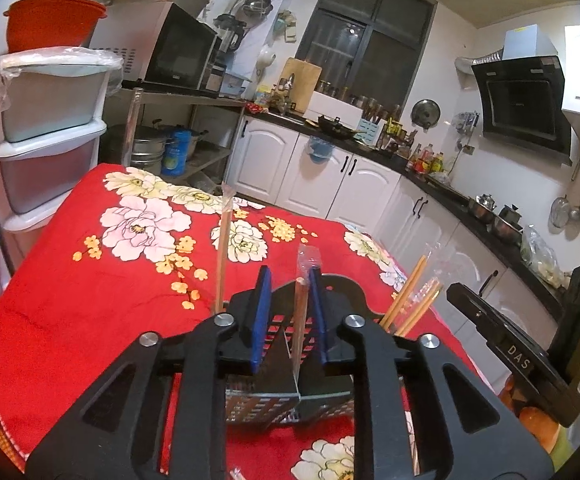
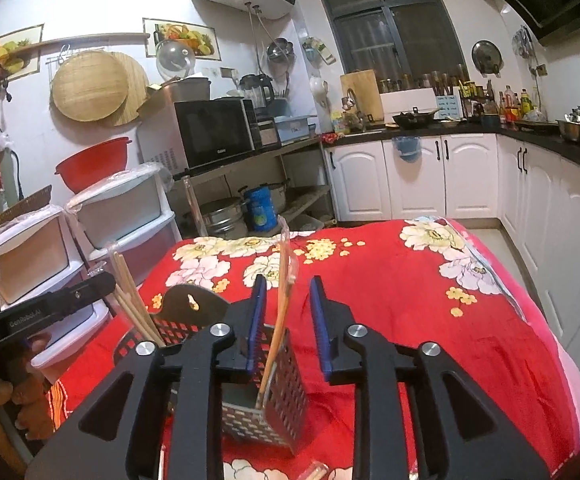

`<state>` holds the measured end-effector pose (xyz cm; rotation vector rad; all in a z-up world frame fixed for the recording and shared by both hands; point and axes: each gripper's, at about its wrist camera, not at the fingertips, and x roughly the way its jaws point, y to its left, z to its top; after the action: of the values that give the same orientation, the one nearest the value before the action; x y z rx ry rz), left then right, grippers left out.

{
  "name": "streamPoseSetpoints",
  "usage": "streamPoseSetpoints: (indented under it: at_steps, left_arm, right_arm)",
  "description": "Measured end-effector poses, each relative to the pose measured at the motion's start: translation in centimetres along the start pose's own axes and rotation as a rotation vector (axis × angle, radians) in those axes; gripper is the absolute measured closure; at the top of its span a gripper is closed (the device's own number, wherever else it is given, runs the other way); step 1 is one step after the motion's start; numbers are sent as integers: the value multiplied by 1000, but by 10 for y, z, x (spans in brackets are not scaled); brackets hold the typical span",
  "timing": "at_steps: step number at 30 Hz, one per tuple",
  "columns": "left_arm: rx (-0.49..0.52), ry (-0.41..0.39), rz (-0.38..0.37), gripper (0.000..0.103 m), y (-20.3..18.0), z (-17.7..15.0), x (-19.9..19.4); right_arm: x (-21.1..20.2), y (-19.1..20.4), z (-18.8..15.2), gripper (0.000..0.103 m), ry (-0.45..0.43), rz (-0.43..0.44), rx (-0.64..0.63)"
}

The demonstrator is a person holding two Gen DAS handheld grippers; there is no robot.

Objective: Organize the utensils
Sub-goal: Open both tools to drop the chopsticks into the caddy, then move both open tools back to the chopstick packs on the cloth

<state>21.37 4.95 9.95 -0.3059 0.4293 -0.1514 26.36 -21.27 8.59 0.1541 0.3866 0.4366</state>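
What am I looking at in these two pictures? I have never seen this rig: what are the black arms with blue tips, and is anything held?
There is no robot here. A person holds a two-finger gripper in each hand, and each gripper carries a fisheye camera that looks along its blue fingers. One picture comes from the left gripper, the other from the right gripper.

Both hover over a table with a red floral cloth. On it stands a black perforated utensil holder with compartments. Loose wooden chopsticks stand in one compartment, and wrapped chopsticks lean in another.

Both grippers are open. In the left view a wrapped pair stands between the fingers, not clamped. A kitchen is behind.
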Motion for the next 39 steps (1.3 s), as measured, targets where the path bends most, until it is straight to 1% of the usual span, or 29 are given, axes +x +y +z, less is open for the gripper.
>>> streamPoseSetpoints:
  at_steps: [1,7,9,13,14,16,17,19,20,22,26,28,36,39]
  left_arm:
    - [1,0,1,86,0,-1,-2]
    - [-1,3,4,72,1,-6,-12]
    - [-2,1,4,67,2,-7,-16]
    - [5,-3,4,53,2,-8,-24]
    - [9,-6,6,52,1,-9,-27]
    - [13,-16,7,41,1,-10,-34]
    - [13,-20,5,39,2,-11,-39]
    - [14,-24,7,30,2,-14,-45]
    - [15,-24,9,28,2,-16,-47]
    - [14,-19,16,21,4,-22,-53]
    - [19,6,34,17,8,-34,-60]
    - [19,16,46,12,13,-42,-65]
    - [-28,42,87,12,39,-68,-81]
    - [-40,49,94,12,45,-74,-83]
  right_arm:
    - [-1,-1,0,76,3,0,1]
    - [-10,1,-8,68,25,5,-12]
    - [-13,2,-10,67,28,8,-17]
    - [-21,6,-14,60,32,15,-37]
    - [-23,6,-15,59,33,16,-41]
    - [-26,8,-17,57,35,16,-52]
    - [-28,9,-19,54,37,15,-60]
    - [-31,11,-22,51,42,11,-70]
    - [-32,11,-23,50,48,10,-72]
    - [-36,12,-27,46,61,17,-80]
    - [-41,17,-37,40,89,27,-106]
    - [-43,20,-43,37,105,31,-122]
    - [-46,32,-67,34,172,60,-145]
    - [-46,38,-72,34,183,66,-151]
